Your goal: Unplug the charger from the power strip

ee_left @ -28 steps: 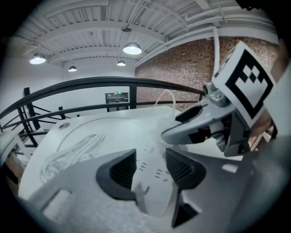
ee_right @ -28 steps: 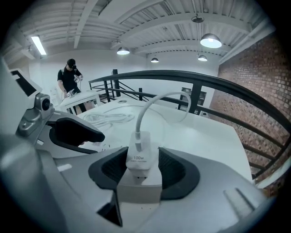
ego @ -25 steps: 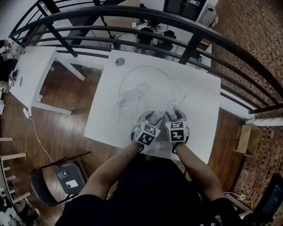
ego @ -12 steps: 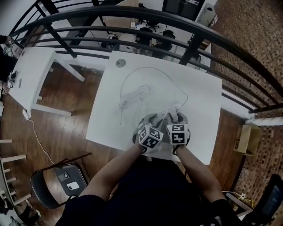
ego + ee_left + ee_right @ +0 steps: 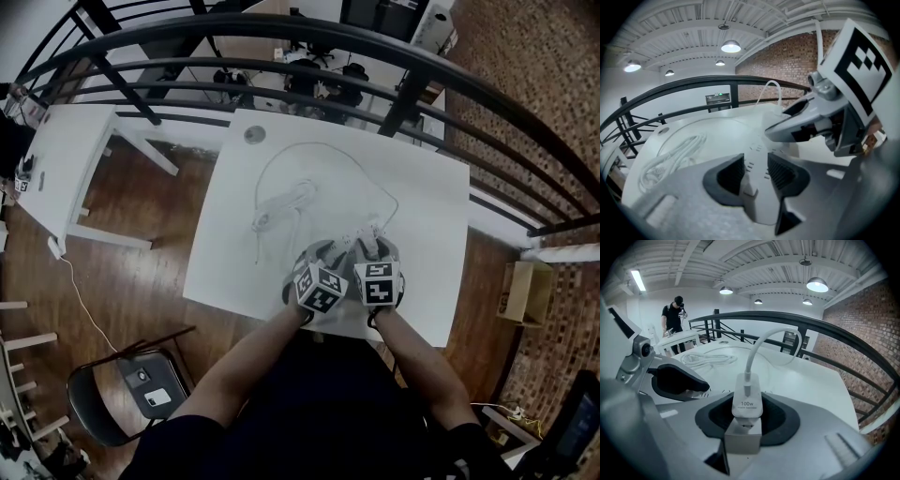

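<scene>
A white power strip (image 5: pixel 757 154) lies near the front of the white table (image 5: pixel 422 197). My left gripper (image 5: pixel 754 172) is shut on it, a black pad pressed against each long side. A white charger (image 5: pixel 747 401) marked 100w stands plugged into the strip (image 5: pixel 743 439), and my right gripper (image 5: pixel 747 412) is shut on the charger's body. The charger's white cable (image 5: pixel 764 341) arcs up and away across the table to a loose coil (image 5: pixel 281 202). In the head view the left gripper (image 5: pixel 325 255) and the right gripper (image 5: pixel 370 247) sit side by side.
A black railing (image 5: pixel 375 47) curves round the table's far side. A second white table (image 5: pixel 66 150) stands to the left, and a black chair (image 5: pixel 131 384) is on the wooden floor beside me. A person (image 5: pixel 674 315) stands far off.
Both grippers have stayed at the strip near the table's front. Only the head camera's framing has shifted slightly.
</scene>
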`<state>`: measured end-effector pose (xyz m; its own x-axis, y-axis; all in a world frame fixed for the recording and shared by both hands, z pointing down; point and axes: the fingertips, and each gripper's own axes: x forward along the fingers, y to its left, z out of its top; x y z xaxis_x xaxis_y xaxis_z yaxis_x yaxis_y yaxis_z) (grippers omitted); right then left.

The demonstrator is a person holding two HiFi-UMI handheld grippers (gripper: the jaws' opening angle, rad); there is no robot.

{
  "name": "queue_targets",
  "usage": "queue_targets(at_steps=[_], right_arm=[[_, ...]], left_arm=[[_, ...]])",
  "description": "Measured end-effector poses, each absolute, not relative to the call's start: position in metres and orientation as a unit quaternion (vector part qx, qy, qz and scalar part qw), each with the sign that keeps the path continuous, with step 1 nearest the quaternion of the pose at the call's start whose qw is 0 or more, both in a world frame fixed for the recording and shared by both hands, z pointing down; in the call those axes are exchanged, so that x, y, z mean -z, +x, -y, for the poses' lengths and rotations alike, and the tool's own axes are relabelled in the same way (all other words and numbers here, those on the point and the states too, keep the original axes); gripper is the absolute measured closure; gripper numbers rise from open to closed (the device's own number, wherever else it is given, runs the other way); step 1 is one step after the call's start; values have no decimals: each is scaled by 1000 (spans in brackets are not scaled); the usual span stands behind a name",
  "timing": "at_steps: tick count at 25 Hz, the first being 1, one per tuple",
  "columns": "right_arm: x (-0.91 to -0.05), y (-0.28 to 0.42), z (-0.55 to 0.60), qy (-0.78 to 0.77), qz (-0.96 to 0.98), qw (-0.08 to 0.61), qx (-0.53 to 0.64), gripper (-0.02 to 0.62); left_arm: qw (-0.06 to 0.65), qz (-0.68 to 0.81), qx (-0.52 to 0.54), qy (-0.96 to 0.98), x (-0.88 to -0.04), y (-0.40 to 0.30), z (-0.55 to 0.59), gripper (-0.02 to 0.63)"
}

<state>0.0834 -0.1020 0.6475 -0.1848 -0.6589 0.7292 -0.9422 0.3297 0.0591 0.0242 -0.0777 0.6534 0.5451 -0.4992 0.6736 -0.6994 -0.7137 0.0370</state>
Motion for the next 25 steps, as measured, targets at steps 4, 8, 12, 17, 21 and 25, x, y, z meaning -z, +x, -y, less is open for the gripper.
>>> queue_targets(at_steps=[4, 8, 12, 17, 21, 25], right_arm=[[-645, 86, 101, 545, 737, 339, -212, 454], [-643, 86, 101, 546, 737, 333, -219, 454], [-642, 86, 101, 548, 735, 331, -222, 454], [-640, 85, 101, 548, 740, 332, -203, 454], [-629, 79, 101, 550, 743, 328, -195, 454], [-638, 88, 98, 557, 738, 296, -240, 454]], left_arm=[[155, 345, -327, 866, -652, 26, 78, 446], [157, 341, -326, 868, -653, 27, 78, 445], [155, 338, -328, 868, -653, 27, 77, 446], [156, 339, -326, 869, -652, 27, 77, 446], [159, 333, -332, 868, -653, 27, 76, 446], [159, 330, -337, 867, -654, 28, 75, 446]])
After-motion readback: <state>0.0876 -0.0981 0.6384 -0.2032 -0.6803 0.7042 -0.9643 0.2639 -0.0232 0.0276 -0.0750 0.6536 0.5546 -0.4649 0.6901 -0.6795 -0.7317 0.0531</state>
